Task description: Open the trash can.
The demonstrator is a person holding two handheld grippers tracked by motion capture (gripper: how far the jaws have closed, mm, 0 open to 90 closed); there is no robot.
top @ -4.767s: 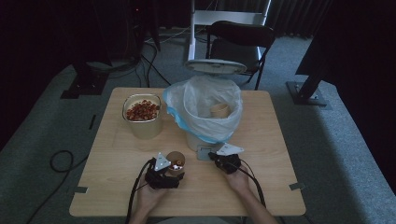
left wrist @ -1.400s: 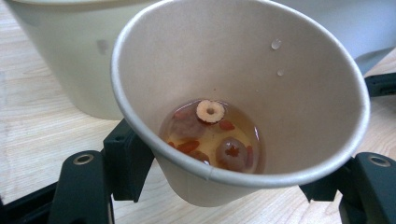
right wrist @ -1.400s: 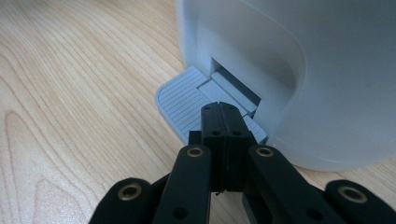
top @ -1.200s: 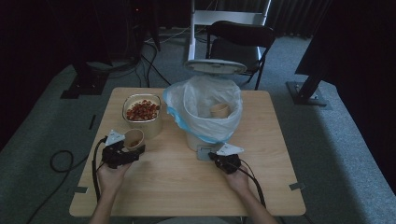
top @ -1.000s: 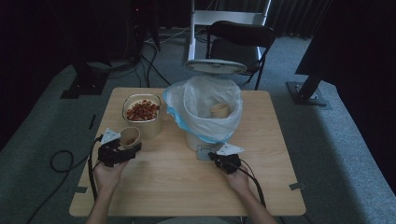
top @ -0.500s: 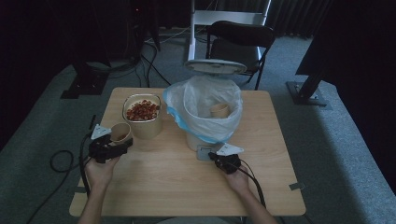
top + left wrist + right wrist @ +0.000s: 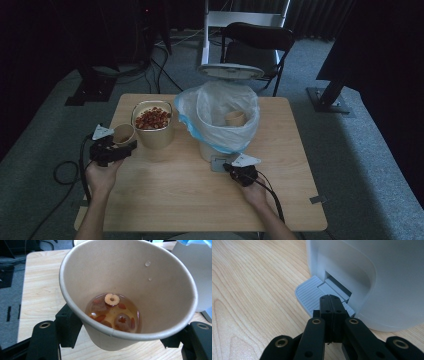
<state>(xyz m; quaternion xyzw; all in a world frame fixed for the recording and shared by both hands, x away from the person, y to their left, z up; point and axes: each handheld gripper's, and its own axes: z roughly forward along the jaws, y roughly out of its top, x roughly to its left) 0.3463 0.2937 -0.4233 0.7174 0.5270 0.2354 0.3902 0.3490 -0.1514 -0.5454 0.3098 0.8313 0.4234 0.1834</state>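
Jaws of the left gripper are clamped on a paper cup of leftover tea, held upright just left of the tin bucket. The lined bin lies farther right; its pedal is pressed by the closed right gripper.

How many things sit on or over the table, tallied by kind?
Paper cups: 2, one in the left gripper at, one in the bin at
Pedal bin with bag: 1
Pot of red fruit: 1
Total: 4
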